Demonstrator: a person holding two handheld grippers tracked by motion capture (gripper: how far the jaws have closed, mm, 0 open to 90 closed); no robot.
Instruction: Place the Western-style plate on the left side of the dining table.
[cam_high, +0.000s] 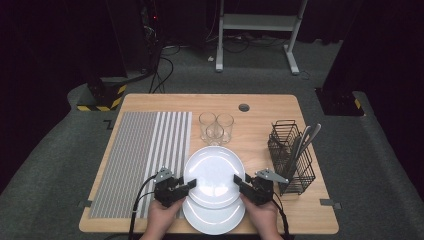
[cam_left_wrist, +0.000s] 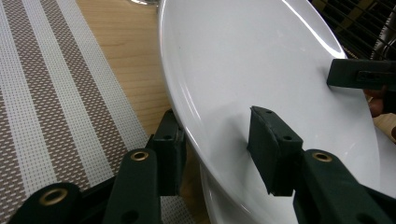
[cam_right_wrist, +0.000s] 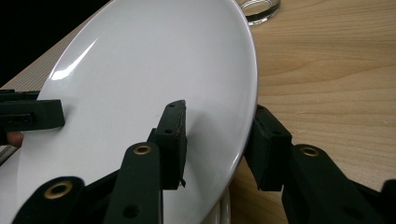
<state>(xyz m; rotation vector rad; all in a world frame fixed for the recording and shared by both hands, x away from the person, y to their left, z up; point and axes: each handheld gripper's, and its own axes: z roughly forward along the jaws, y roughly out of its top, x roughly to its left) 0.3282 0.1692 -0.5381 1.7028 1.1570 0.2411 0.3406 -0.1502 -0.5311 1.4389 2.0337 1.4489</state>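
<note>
Two hands at the near table edge, each with black two-jaw tongs: left tongs (cam_high: 190, 185) closed over the left rim of the upper round white ceramic plate (cam_high: 214, 176), one jaw on its face and one beneath; right tongs (cam_high: 239, 181) closed likewise over the right rim. Upper plate held tilted above the lower round white plate (cam_high: 214, 218), which lies flat on the light wooden table (cam_high: 260, 115) at the near edge. Grey-and-white striped woven placemat (cam_high: 142, 160) covers the table's left part, bare, just beside the plates. Three clear drinking glasses (cam_high: 216, 127) clustered just beyond the upper plate's far rim. Black wire cutlery caddy (cam_high: 291, 157) with metal utensils (cam_high: 305, 140) near the right tongs. Bare wood between glasses and caddy.
</note>
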